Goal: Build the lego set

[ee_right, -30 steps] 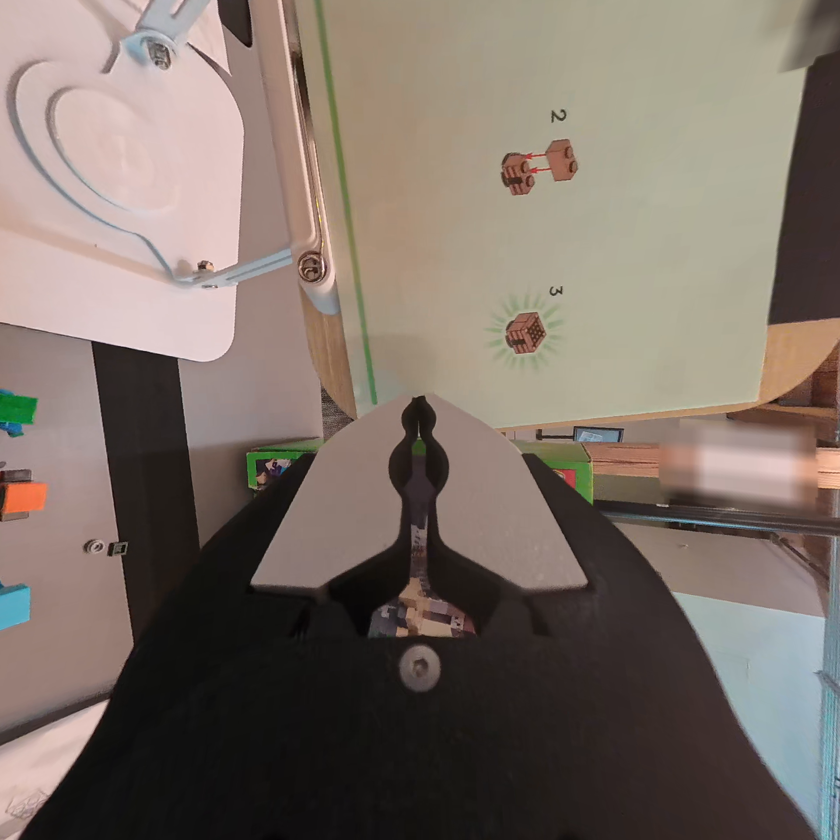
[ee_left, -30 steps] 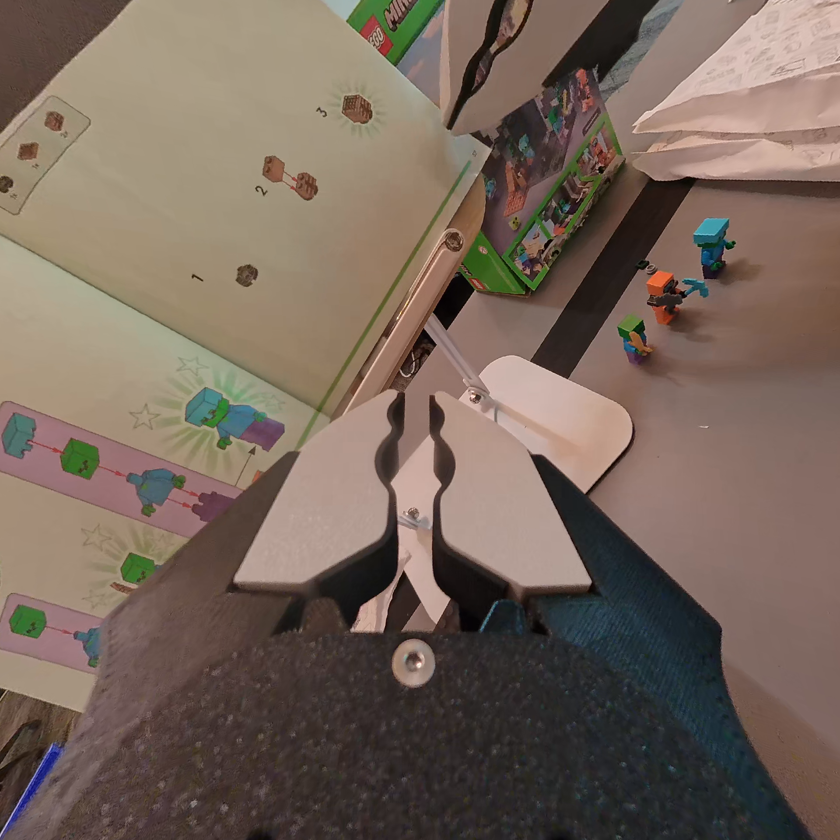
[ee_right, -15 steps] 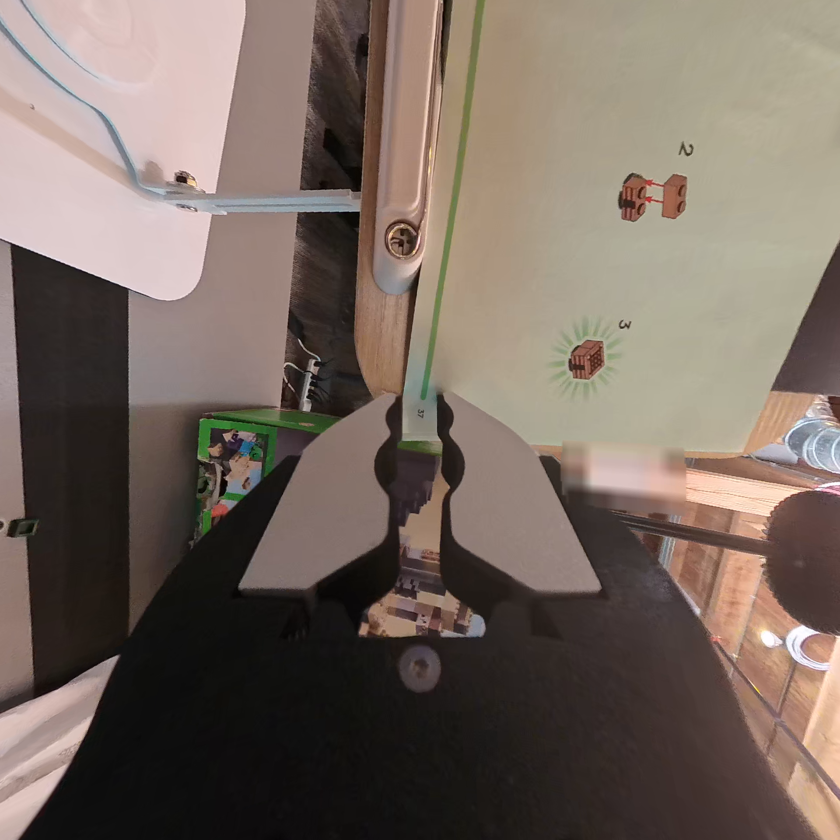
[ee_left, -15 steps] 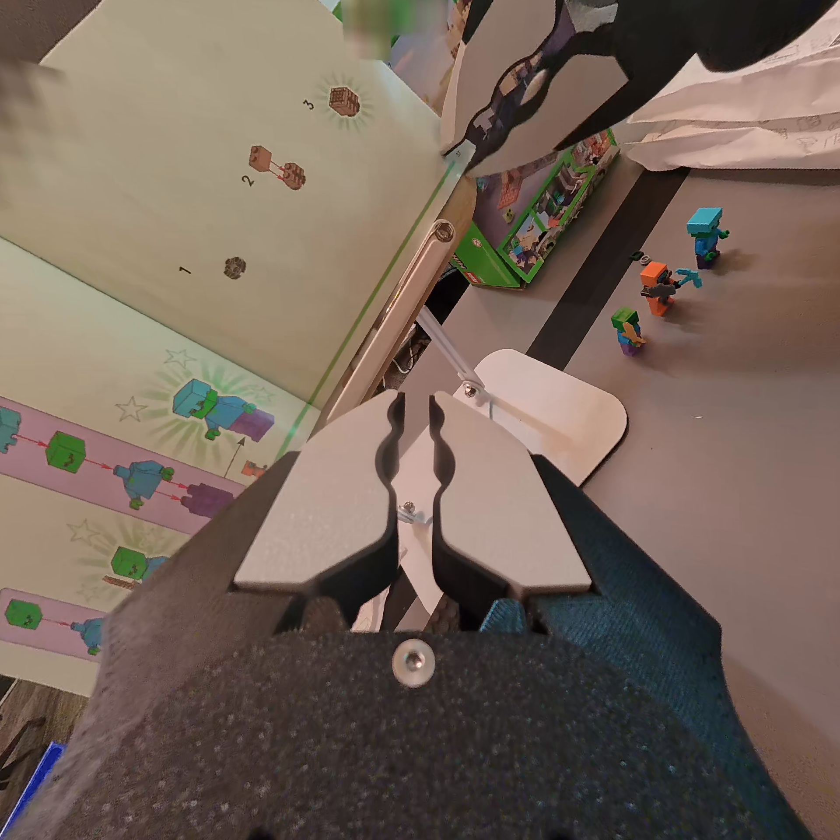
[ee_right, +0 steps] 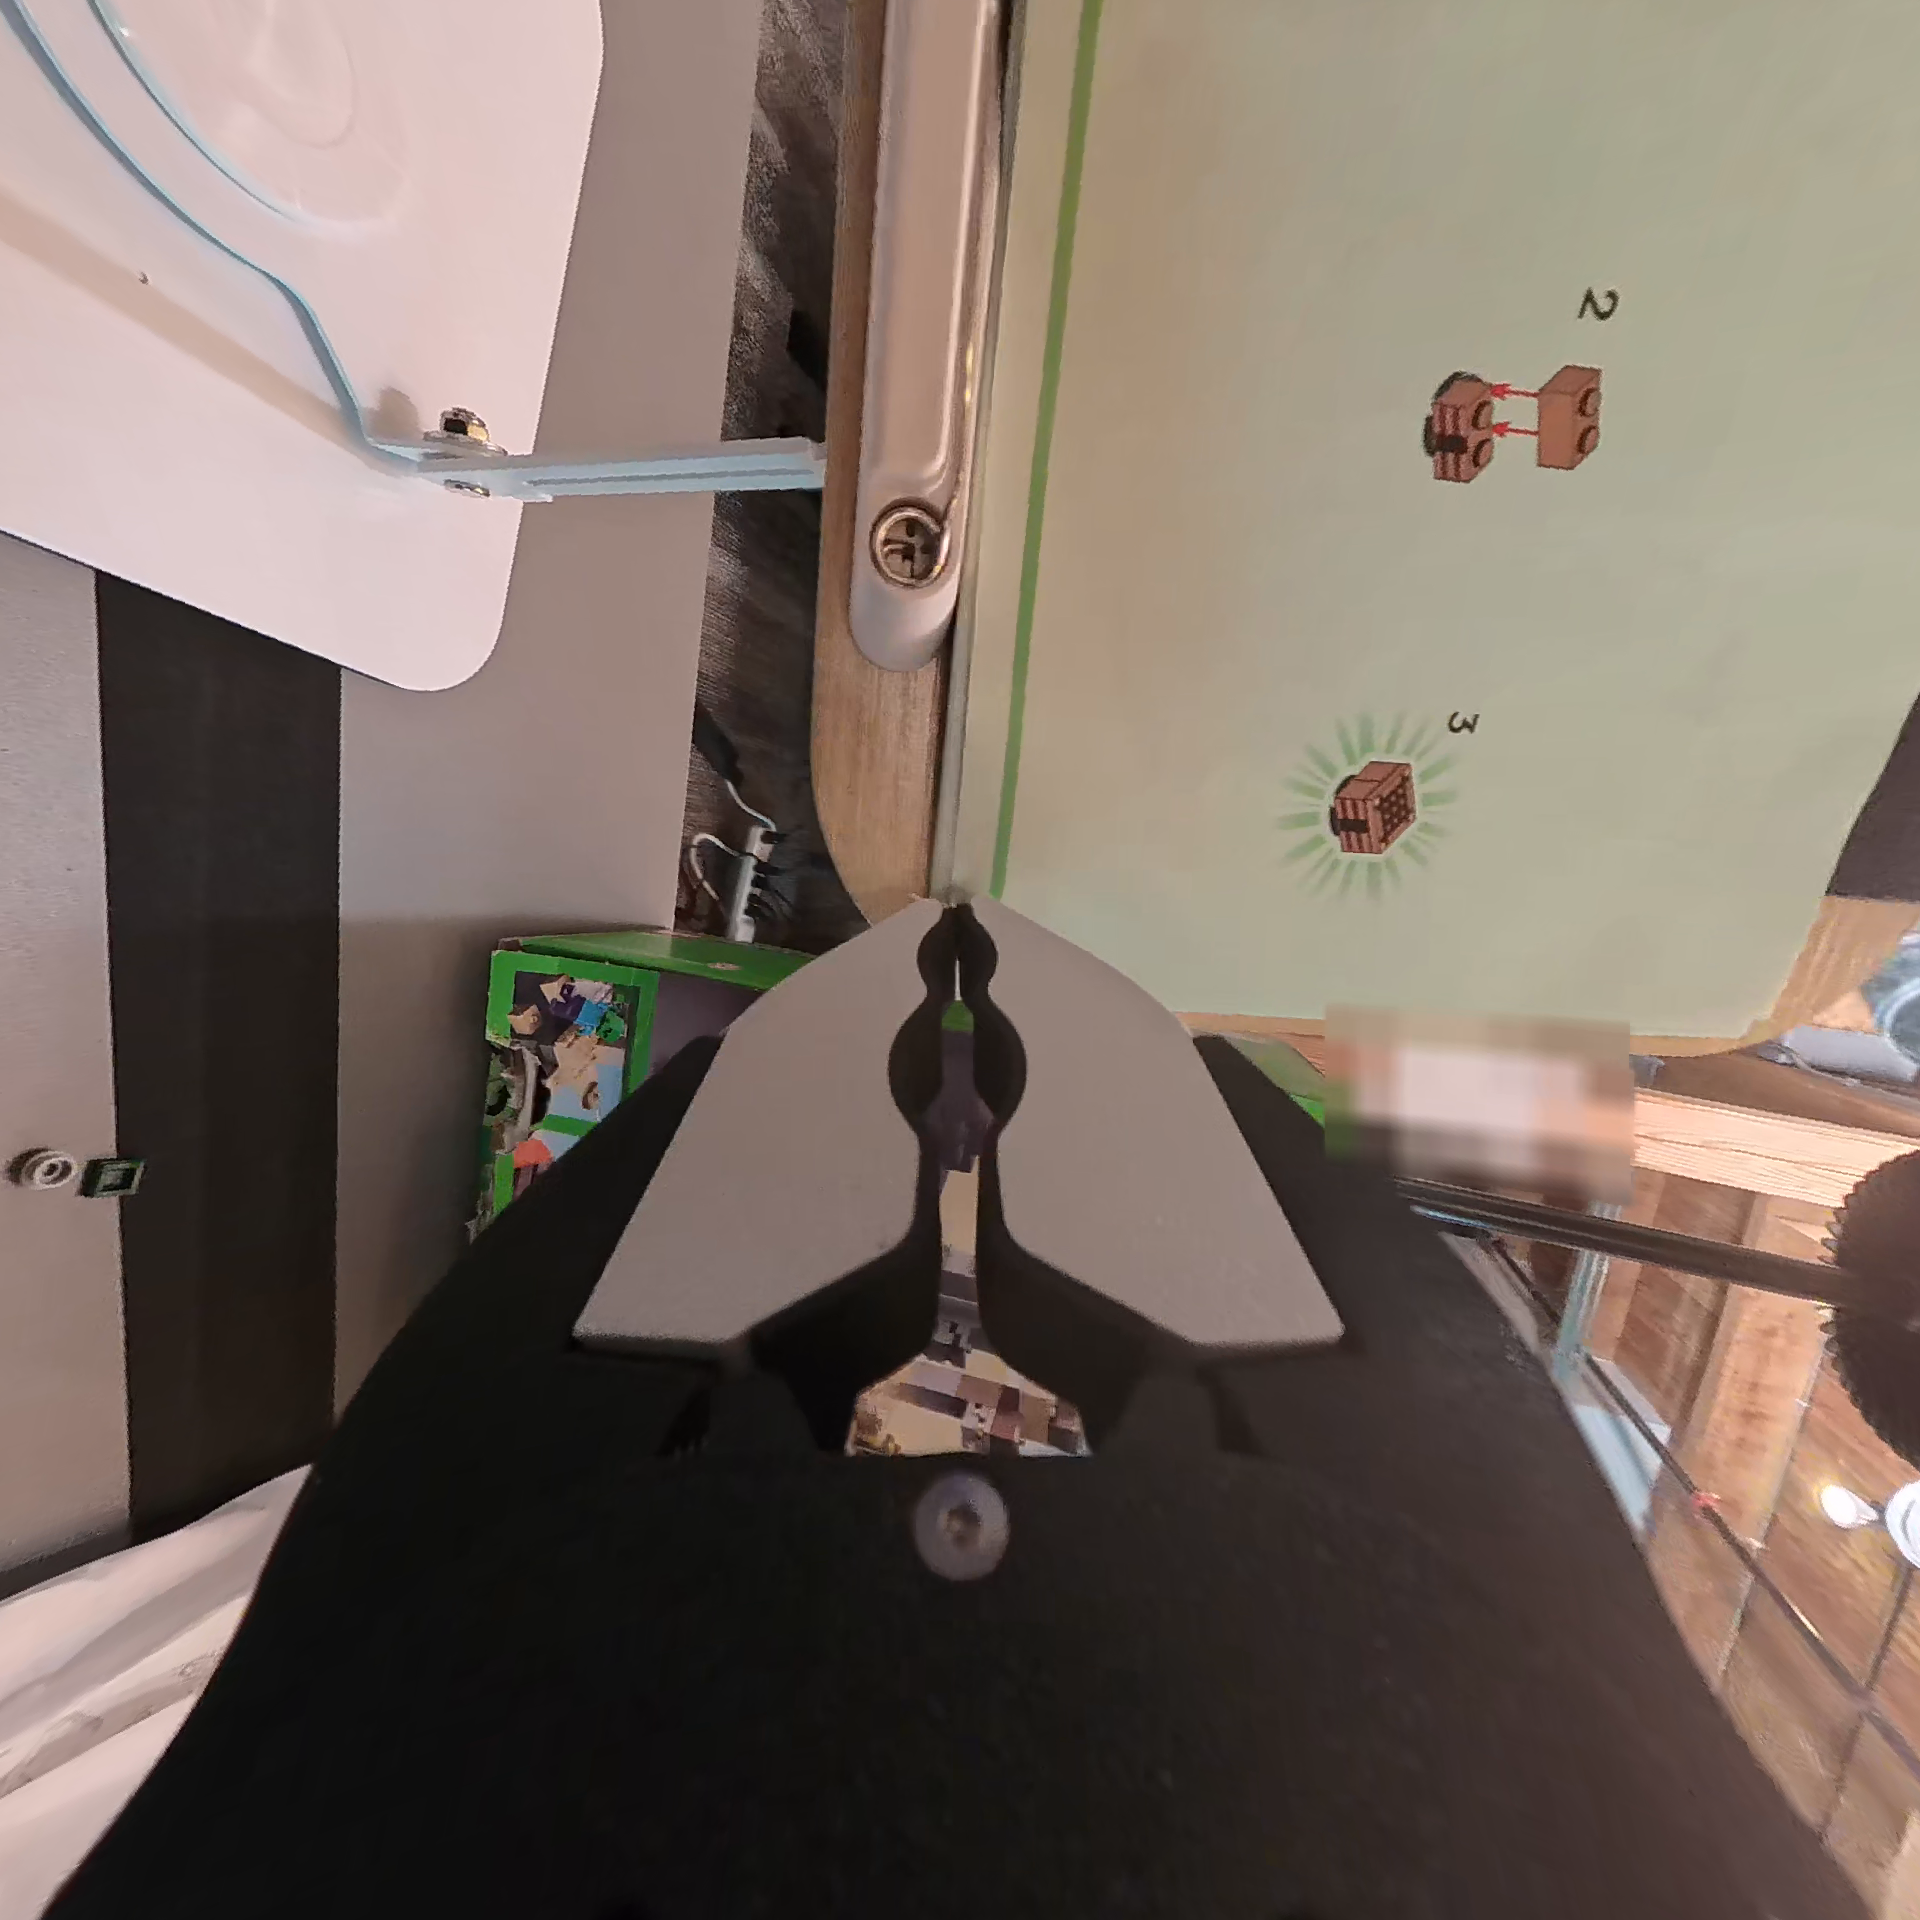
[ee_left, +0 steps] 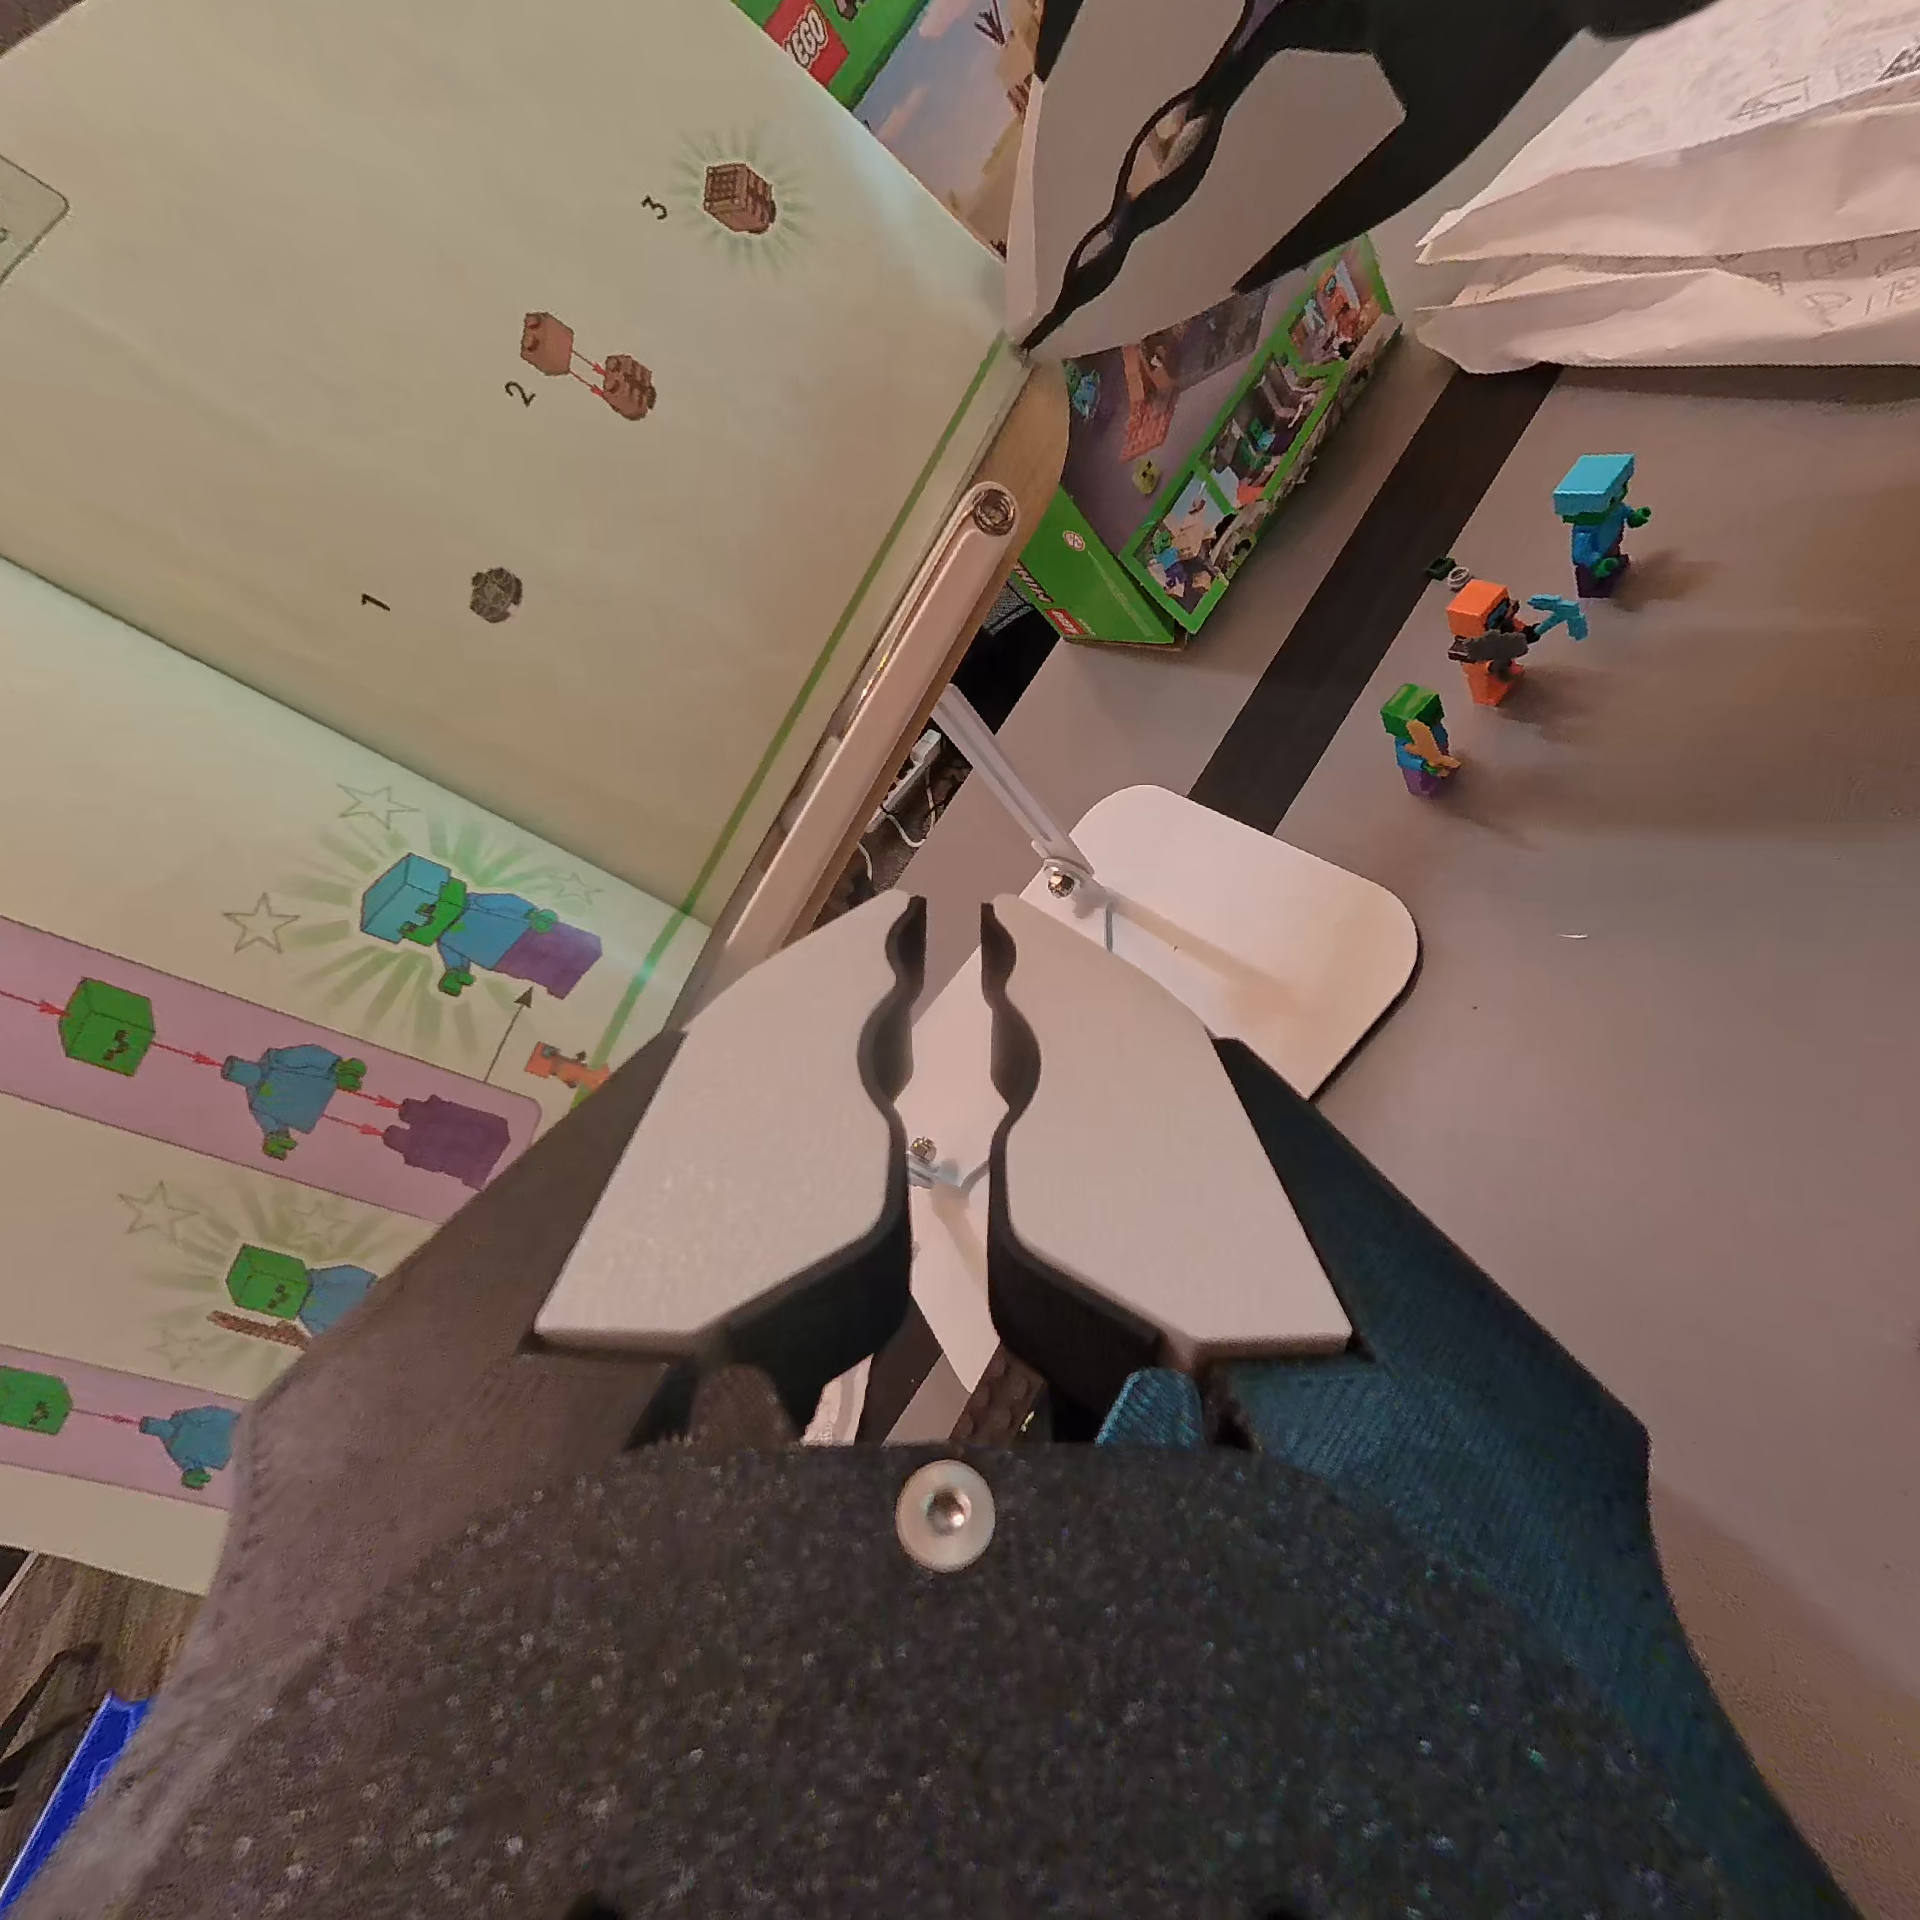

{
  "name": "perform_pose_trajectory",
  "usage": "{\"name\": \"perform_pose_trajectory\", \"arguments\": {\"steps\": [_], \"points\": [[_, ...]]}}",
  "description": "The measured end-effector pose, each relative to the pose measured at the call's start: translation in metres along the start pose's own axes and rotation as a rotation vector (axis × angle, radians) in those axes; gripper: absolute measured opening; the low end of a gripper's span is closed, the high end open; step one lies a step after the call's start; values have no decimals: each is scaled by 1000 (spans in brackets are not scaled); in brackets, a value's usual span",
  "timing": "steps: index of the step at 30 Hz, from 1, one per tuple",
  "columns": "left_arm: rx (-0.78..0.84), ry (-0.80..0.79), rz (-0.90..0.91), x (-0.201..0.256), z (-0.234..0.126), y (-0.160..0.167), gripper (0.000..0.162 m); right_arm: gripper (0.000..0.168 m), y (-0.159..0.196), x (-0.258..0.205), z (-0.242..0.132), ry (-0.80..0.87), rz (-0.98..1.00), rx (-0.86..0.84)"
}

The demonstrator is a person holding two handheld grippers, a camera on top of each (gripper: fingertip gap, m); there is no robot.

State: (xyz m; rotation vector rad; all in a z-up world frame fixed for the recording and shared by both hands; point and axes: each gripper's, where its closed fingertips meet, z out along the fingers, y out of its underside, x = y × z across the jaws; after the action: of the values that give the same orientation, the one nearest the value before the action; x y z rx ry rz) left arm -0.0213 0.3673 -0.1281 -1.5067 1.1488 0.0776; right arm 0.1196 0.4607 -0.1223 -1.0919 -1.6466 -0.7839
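- Right gripper [ee_right: 954,912]: fingertips pressed together at the lower corner of the instruction booklet [ee_right: 1455,520], centre of the right wrist frame; a thin pale sliver shows between the tips, so it reads as pinching the page corner
- Same gripper seen in the left wrist view at top centre [ee_left: 1023,348], tips meeting the page corner there
- Booklet stands propped on a wooden stand [ee_right: 873,790] with a metal clip bar [ee_right: 920,312]; the page's long edge, marked by a green stripe, runs straight up the right frame from the pinch point
- Page surface spreads to the upper right of the tips; stand and bar lie to the upper left
- Left gripper [ee_left: 948,920]: jaws parted by a narrow gap, nothing between them; it sits below the booklet, well apart from the held corner
- Judgement: a page turn is in hand, and the right gripper is the nearer one
- Three built minifigures [ee_left: 1486,639] stand on the grey table [ee_left: 1662,1039], right of the left frame
- Set box [ee_left: 1226,499] lies behind the stand; white paper bags [ee_left: 1704,208] at upper right
- Risk, as judged: thin paper may slip or tear
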Motion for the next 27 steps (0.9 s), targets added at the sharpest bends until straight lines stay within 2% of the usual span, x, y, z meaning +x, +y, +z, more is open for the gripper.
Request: {"name": "perform_pose_trajectory", "arguments": {"steps": [6,14,21,27], "points": [[7,-5,7,-1,2,-3,10,0,-5,14,-10,18,69,38],[52,-28,21,-5,11,-30,14,0,-14,21,-9,50,122,61],[34,-86,19,-27,28,-40,31,0,-26,37,0,103,184,95],[60,-178,-25,-40,23,-39,39,0,-52,52,3,143,244,166]]}}
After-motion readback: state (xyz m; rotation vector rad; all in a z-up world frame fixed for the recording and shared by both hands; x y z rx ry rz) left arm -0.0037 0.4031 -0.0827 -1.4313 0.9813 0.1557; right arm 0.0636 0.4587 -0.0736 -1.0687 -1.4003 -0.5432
